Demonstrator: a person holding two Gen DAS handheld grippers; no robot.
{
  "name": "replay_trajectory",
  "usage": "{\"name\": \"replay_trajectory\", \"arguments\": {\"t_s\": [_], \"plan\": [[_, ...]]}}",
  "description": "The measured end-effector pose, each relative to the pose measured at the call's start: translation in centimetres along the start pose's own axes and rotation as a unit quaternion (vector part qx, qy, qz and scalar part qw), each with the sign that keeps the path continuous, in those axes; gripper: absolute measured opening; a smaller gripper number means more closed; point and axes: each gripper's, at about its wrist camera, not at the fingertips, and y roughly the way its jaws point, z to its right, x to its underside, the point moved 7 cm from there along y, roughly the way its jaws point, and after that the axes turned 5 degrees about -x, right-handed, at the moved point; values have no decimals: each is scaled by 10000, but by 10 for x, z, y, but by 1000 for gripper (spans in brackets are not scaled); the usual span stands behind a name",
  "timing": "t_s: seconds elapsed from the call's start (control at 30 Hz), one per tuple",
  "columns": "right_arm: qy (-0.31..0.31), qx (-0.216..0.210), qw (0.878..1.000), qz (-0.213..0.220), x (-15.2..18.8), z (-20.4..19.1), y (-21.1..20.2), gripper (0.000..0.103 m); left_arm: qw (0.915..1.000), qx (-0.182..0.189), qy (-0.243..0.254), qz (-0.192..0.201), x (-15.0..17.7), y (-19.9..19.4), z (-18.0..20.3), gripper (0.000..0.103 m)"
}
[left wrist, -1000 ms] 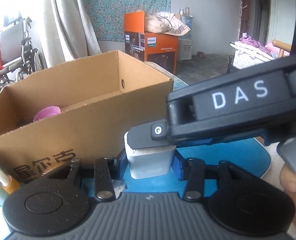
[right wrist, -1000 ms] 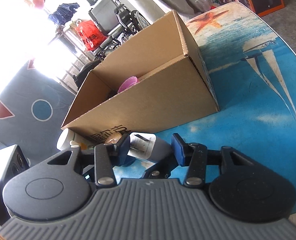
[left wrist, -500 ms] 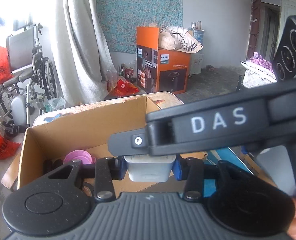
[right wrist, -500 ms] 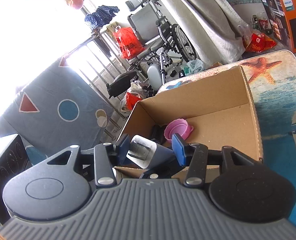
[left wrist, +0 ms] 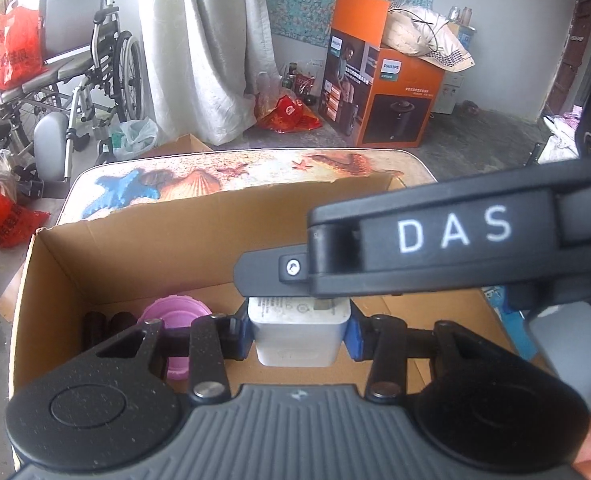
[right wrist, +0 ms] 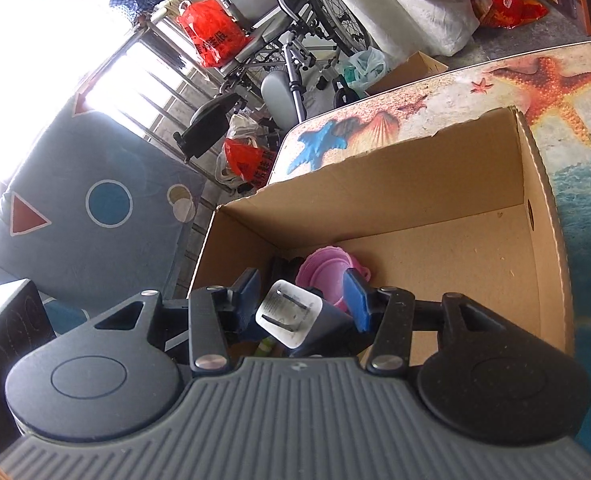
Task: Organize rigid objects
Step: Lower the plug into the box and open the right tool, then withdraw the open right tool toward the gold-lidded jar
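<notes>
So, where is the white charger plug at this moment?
The white charger plug is clamped in the left claw, above the open cardboard box, right of the pink lid.

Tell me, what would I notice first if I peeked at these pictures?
Probably the white charger plug pinched in the left gripper right above the big cardboard box. A pink round thing sits down inside the box, and the table has a bright orange starfish picture.

Wheelchair (left wrist: 83, 68) beside white curtain (left wrist: 211, 52); orange Philips carton (left wrist: 379, 84) on floor; red bags (right wrist: 211, 32) near window.
</notes>
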Motion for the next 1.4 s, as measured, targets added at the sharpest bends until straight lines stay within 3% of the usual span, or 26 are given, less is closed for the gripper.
{"name": "replay_trajectory", "arguments": {"t_s": [0.37,0.77,0.87,0.93,1.0,1.27,1.4], "plan": [[-33,391,9990,-225,-40,38,36,47,9959,4,-759,-499,-21,65,-14,44],[-139,496,9981,-351,-51,56,59,47,9946,9,-818,-641,-26,88,-8,45],[-122,469,9983,-319,-51,57,56,47,9943,48,-859,-634,-26,86,-7,51],[-108,379,9989,-241,-51,55,51,47,9941,46,-888,-622,-26,81,-7,64],[-108,305,9994,-139,-52,52,42,47,9945,87,-886,-560,-26,69,-4,70],[-296,-130,9976,611,-38,16,-49,50,9951,513,-845,61,-20,-13,8,86],[-493,-389,9925,1053,-9,-7,-112,57,9944,668,-675,470,8,-76,14,95]]}}
